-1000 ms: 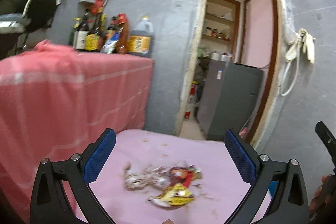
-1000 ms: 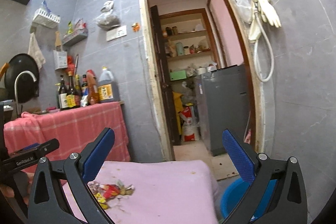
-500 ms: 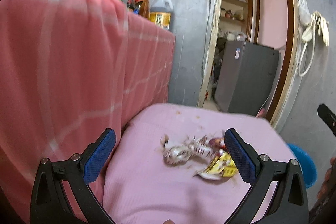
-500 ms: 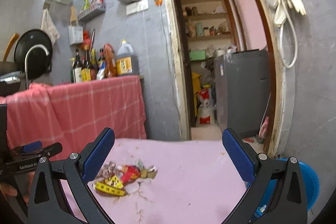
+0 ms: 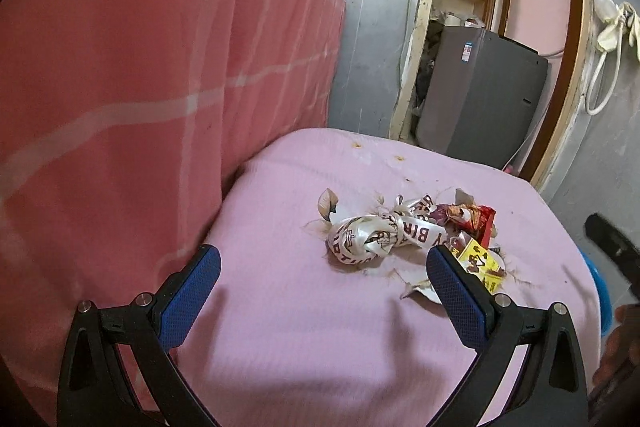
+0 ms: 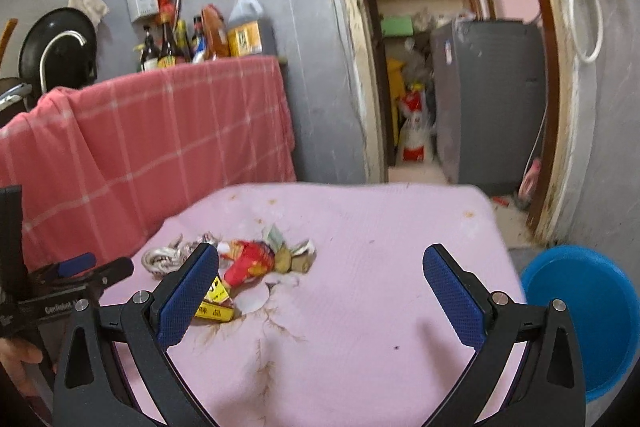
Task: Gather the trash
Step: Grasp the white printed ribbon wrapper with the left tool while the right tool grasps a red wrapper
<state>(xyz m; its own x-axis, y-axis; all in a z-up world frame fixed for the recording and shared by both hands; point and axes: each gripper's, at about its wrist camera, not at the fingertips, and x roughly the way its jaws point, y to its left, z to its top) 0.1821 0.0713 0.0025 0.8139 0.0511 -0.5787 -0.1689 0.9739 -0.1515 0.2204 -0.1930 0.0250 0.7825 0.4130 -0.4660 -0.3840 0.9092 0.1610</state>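
A pile of trash lies on the pink-covered table (image 5: 304, 311): a crumpled white ribbon with brown letters (image 5: 372, 235), a red wrapper (image 5: 476, 217) and a yellow packet (image 5: 482, 263). My left gripper (image 5: 322, 265) is open and empty, just short of the ribbon. In the right wrist view the ribbon (image 6: 168, 255), red wrapper (image 6: 252, 261) and yellow packet (image 6: 214, 305) lie at the left. My right gripper (image 6: 322, 265) is open and empty over the table (image 6: 380, 307), its left finger in front of the pile.
A blue basin (image 6: 588, 311) stands on the floor right of the table. A red checked cloth (image 5: 140, 75) hangs over the counter at the left. Bottles (image 6: 208, 35) stand on that counter. A doorway with a grey appliance (image 6: 488, 99) lies behind.
Both grippers have tilted down and moved closer to the table. The trash pile now sits larger and nearer between the fingers. Both stay open.
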